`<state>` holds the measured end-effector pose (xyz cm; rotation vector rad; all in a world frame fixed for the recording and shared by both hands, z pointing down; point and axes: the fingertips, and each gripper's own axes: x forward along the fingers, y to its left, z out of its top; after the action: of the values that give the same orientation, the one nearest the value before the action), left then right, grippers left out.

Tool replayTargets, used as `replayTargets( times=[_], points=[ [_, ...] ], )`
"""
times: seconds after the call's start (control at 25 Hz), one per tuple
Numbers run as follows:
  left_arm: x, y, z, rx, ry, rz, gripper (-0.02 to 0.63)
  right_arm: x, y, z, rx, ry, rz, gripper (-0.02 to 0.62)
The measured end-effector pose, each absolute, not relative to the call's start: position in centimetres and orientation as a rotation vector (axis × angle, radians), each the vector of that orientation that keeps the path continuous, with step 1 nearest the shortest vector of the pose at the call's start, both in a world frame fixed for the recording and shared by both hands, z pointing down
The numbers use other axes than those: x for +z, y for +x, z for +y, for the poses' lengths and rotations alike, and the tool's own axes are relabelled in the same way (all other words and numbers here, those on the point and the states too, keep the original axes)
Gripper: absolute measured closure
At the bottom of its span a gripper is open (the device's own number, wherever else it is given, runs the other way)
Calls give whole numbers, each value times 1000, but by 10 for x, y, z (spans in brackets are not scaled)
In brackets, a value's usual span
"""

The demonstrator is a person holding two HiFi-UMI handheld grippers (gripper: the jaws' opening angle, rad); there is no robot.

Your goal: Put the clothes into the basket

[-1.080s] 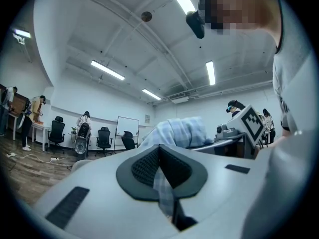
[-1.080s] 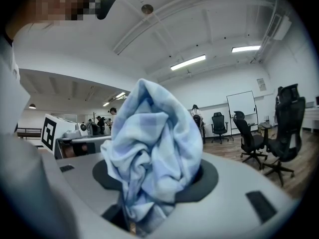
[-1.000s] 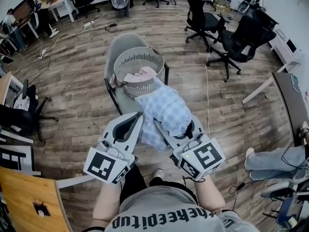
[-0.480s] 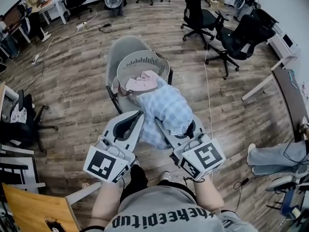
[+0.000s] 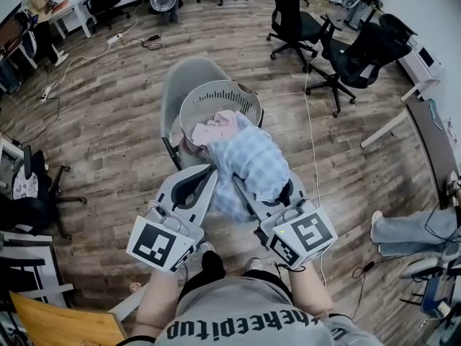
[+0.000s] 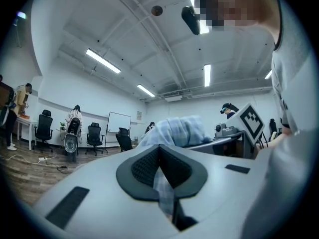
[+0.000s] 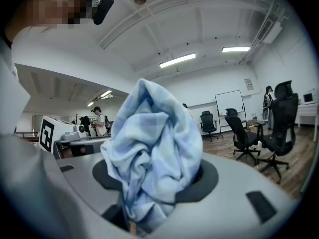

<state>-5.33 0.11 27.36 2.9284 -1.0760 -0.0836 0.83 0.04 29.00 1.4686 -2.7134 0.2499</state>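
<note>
Head view: left tool [image 5: 204, 175] pinches a thin fold of the blue plaid garment [image 5: 248, 161], and right tool [image 5: 270, 193] clamps a thick wad. The garment is bunched between them at the near rim of the laundry basket [image 5: 216, 92], dead ahead on the grey chair [image 5: 180, 74]. Pink clothes [image 5: 215, 128] are inside.

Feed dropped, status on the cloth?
Left gripper, right gripper both clamped on blue checked cloth. Cloth near basket, not in. Pink clothes already inside.

Upside-down lettering "thekeepitup" across the person's grey shirt [image 5: 245, 321], at the head view's bottom edge
</note>
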Motion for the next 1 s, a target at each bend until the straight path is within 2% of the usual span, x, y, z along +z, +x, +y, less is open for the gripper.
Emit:
replayTargets(
  times=[0.56,1.0],
  points=[
    [280,-88,-38,-85,2972,-921,592,295,-27,-31,258,1607,-2631,351],
    [286,-84,-48,-98,2951,-857,592,298,-20,-36,271,1654,-2573,351]
  ],
)
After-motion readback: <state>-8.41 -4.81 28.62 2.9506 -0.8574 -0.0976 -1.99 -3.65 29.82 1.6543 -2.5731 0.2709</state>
